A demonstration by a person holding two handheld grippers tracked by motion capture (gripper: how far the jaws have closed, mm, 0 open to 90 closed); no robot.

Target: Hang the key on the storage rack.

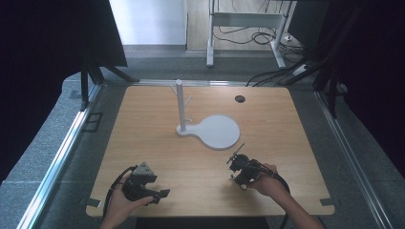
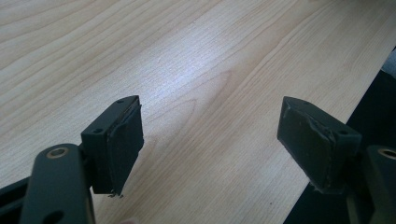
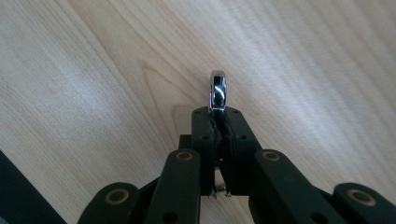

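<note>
My right gripper [image 3: 218, 114] is shut on a shiny silver metal ring [image 3: 217, 89], which stands on edge and sticks out past the pad tips just over the wooden tabletop. In the high view the right gripper [image 1: 235, 162] sits at the front right of the table, pointing toward the white stand [image 1: 180, 107]. That stand is an upright post with short pegs on a flat base that widens into a round dish [image 1: 220, 132]. My left gripper [image 2: 210, 140] is open with bare wood between its pads; in the high view the left gripper [image 1: 160, 194] rests near the front left edge.
The light wooden table [image 1: 143, 143] has a dark round cable hole [image 1: 239, 98] at the back right. Metal rails [image 1: 57, 162] run along both sides. The table's front edge lies just behind the left gripper's pads [image 2: 322, 144].
</note>
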